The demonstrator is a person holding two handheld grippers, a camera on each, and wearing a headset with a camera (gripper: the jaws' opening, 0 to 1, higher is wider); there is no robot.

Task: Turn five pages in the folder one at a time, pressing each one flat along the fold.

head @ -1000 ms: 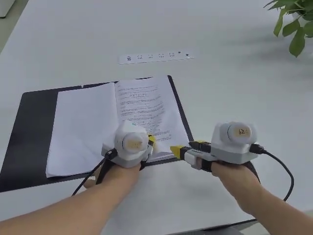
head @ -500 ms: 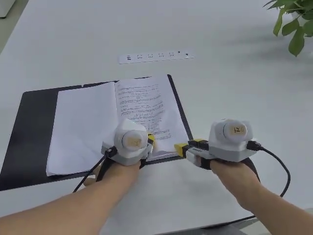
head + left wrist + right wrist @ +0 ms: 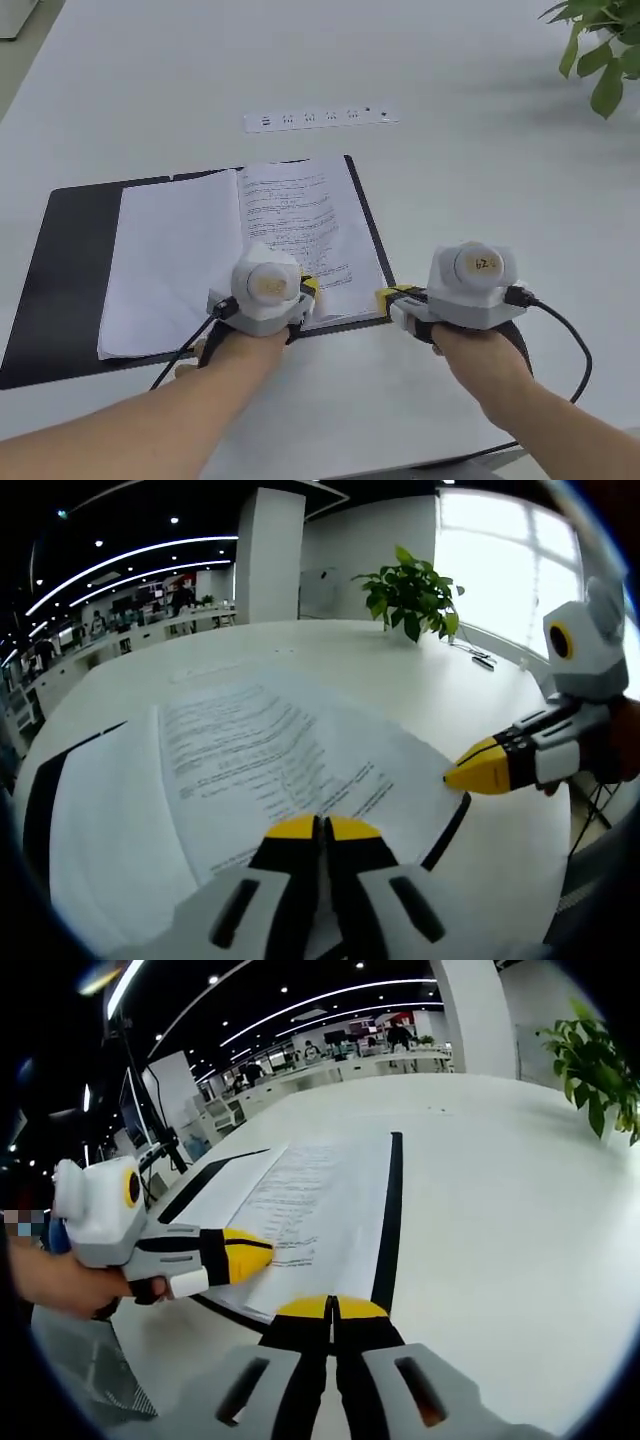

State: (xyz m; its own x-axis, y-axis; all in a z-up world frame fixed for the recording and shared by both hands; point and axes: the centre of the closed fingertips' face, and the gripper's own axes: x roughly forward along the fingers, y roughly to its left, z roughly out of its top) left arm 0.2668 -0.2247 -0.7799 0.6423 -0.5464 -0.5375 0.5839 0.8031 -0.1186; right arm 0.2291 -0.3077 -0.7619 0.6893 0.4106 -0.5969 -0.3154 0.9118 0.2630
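Open-plan office — desk rows (image 3: pixel 345 1068), strip lights (image 3: pixel 330 995)

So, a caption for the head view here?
Open folder on a white table; shut left tongs over the printed page, shut right tongs just off the folder's right edge.

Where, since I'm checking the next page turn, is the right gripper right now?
In the head view the right gripper sits at the near right corner of the open folder, jaws shut, beside the printed page.

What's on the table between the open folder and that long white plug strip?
Nothing. In the head view, the stretch of white table between the folder and the plug strip is bare.
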